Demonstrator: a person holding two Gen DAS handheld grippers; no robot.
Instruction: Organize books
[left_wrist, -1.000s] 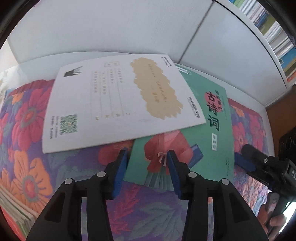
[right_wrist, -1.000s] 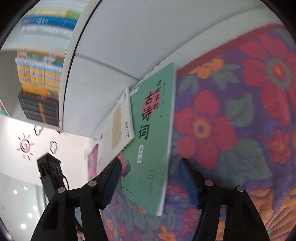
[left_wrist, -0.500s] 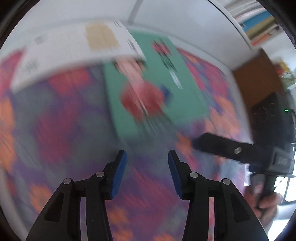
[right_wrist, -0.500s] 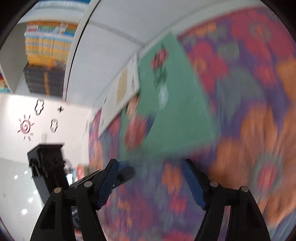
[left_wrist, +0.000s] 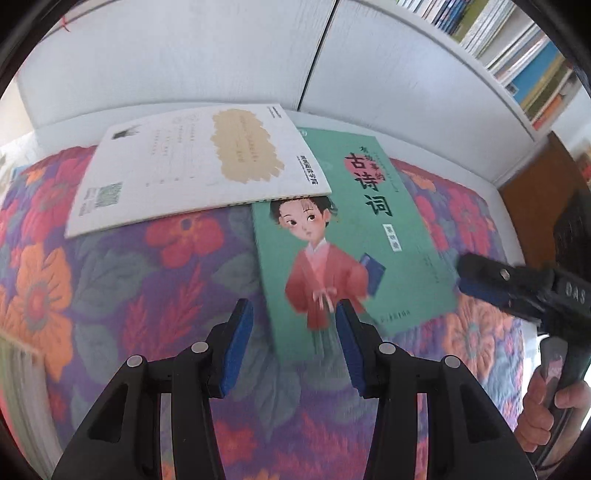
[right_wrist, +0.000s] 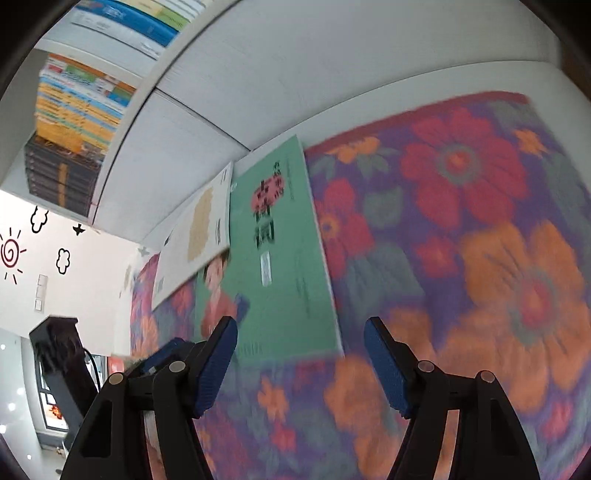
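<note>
Left wrist view. Left gripper: jaws spread part-way, nothing between the pads, hanging above the near edge of the green book. Risk, as judged: a descent from here could land a pad flat on the cover instead of catching the edge, pushing the book across the soft floral quilt rather than lifting it. White book: lay flat on the quilt, its near right corner overlapping the green book's far left corner; lifting the green book first would likely drag or tip it. Right gripper: at the green book's right edge, whether touching could not be told. Green book: thin paperback, illustrated figure in a red robe, flat, cover up.

Right wrist view. Right gripper: jaws held wide, empty, above the quilt just short of the green book's near corner. Risk, as judged: thin, limp cover might bend or slip under a one-corner pinch. White book: beyond the green book, on its left.
</note>
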